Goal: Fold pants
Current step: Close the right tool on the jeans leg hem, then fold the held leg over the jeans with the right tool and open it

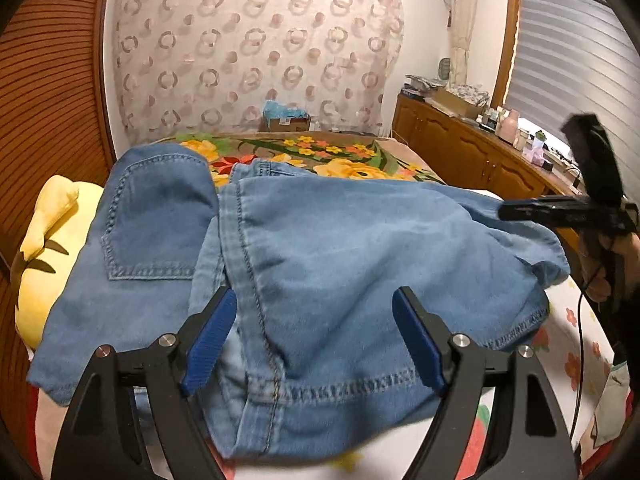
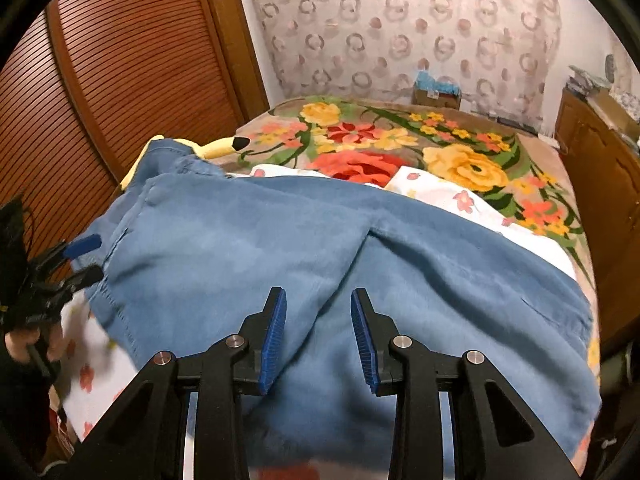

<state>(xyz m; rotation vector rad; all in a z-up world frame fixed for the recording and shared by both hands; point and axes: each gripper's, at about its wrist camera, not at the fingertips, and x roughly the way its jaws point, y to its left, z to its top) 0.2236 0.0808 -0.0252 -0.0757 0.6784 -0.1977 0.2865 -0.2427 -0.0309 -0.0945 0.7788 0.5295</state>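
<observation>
Left wrist view: the blue denim pants (image 1: 320,264) lie across the bed, partly folded, one leg laid over the other, a back pocket (image 1: 156,216) facing up at the left and a stitched hem nearest the camera.
Left gripper (image 1: 314,340): its blue pads stand wide apart over the hem, holding nothing; whether they touch the cloth cannot be told.
Right gripper (image 2: 319,336): its fingers are parted to a middling gap, straddling a raised crease in the denim, with no cloth pinched.
Surroundings: a yellow plush toy (image 1: 52,236) sits under the pocket end, and a floral blanket (image 2: 440,148) and white flowered sheet (image 2: 448,196) lie beyond the pants.
Step in hand, as judged: taking hold of the near edge for the next fold.
Doing it well: each gripper should pinch all layers at the hem, not only the top one.
Lift: both ends should rise evenly so the seam stays straight.
Risk: the plush toy under the far end may make the fold land crooked, and the loose ridge by the right gripper should be smoothed first.
</observation>
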